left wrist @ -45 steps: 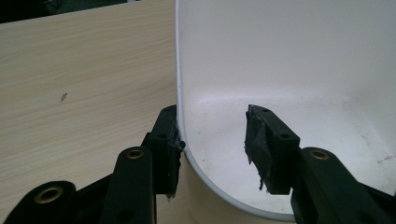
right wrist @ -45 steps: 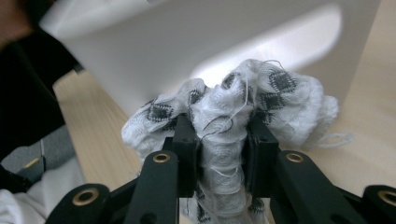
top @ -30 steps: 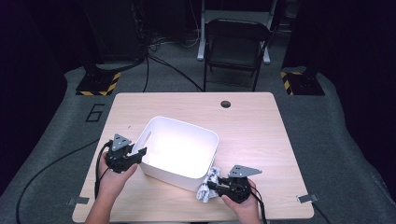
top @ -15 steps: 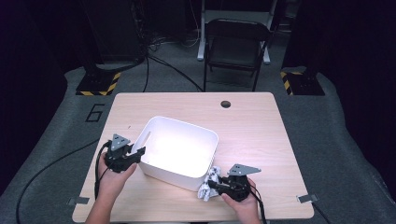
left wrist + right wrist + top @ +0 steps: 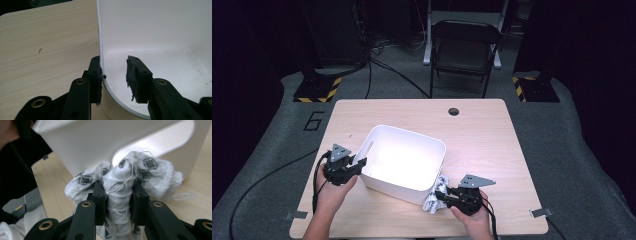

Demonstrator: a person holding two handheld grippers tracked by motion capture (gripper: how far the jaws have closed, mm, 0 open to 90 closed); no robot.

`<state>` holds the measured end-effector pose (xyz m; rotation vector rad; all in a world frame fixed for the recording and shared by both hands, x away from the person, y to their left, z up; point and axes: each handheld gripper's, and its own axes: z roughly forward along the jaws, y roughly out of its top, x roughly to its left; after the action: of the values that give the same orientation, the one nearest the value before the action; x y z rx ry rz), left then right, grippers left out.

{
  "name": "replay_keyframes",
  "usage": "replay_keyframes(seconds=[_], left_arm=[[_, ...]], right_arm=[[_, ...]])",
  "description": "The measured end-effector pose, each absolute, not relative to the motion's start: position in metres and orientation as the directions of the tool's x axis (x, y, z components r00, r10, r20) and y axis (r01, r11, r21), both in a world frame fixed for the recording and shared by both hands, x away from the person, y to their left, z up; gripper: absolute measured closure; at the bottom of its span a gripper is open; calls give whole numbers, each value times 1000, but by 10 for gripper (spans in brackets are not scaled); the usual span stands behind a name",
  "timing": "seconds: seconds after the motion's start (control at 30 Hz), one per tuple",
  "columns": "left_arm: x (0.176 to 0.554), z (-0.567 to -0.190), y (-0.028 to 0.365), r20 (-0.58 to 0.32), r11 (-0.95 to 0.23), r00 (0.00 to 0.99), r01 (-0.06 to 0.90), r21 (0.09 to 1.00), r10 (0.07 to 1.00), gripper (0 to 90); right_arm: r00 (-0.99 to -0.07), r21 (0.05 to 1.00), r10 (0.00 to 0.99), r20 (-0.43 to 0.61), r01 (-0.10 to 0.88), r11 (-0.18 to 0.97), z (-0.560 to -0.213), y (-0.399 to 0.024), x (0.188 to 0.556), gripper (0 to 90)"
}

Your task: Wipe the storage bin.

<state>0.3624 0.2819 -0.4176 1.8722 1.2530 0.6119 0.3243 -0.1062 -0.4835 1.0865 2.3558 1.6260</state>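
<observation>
Table [image 5: 492,130] of pale wood grain spans the middle of the high view, with a dark folding chair [image 5: 464,47] on the far side. White plastic bin [image 5: 404,160] sits left of the table's centre, tilted, its near wall toward the person. The left gripper [image 5: 360,164] straddles the bin's left rim: one jaw lies against the outside of the wall, the other stands apart inside, and the jaws have just been closing without yet pinching it. The right gripper [image 5: 441,195] is clamped on a bunched white cloth [image 5: 125,177] with dark diamond marks, at the bin's near right corner, just beside its wall.
</observation>
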Motion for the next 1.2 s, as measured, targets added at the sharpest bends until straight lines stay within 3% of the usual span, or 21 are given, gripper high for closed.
replay_keyframes(seconds=[0.27,0.37,0.53,0.63,0.83,1.2], left_arm=[[362,-417,283,-39,-194,386,546,815,922,659],[362,-416,283,-34,-201,386,551,810,922,657],[362,-417,283,-57,-181,383,557,811,922,645],[361,-416,281,-35,-198,381,553,810,924,662],[361,-416,282,-41,-194,383,555,809,923,670],[360,-413,285,-48,-212,404,574,791,913,666]], right_arm=[[-715,769,626,311,576,276,-505,-102,334,704],[-731,795,628,267,535,286,-497,-101,331,705],[-756,881,587,290,451,145,-466,-110,321,703],[-762,888,601,243,423,178,-464,-108,318,703],[-725,813,614,311,538,223,-488,-104,327,704],[-690,759,659,299,590,273,-508,-101,336,704]])
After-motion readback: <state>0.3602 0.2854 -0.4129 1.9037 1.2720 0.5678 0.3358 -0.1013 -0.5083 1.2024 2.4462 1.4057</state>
